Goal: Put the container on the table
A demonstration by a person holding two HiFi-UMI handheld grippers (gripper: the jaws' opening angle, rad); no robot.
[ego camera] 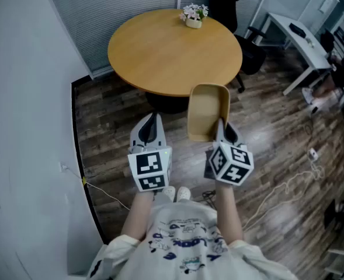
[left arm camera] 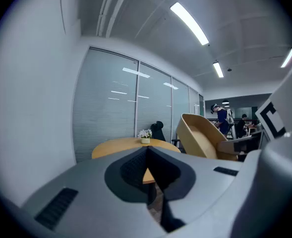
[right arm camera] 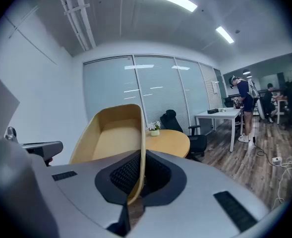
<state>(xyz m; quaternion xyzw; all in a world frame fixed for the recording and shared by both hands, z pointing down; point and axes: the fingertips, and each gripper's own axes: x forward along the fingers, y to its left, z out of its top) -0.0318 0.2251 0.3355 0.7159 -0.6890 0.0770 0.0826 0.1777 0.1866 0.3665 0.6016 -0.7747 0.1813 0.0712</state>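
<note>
My right gripper (right arm camera: 140, 180) was clamped on one side wall of the container (ego camera: 207, 111), holding it tilted in the air, short of the round table (ego camera: 160, 57). My left gripper (left arm camera: 147, 157) seemed closed on nothing. The carry and the set-down were not yet done.

— Are you reading any words or numbers anywhere?

— No, nothing legible is coming through. The marker cube (ego camera: 150, 169) on the left tongs (ego camera: 153, 118) is showing only black-and-white square patterns, and the second cube (ego camera: 232, 163), on the right tongs (ego camera: 223, 127), is showing the same.

— And the shirt (ego camera: 186, 247)?

— It is carrying blue print, but that is blurring too much to read.
</note>
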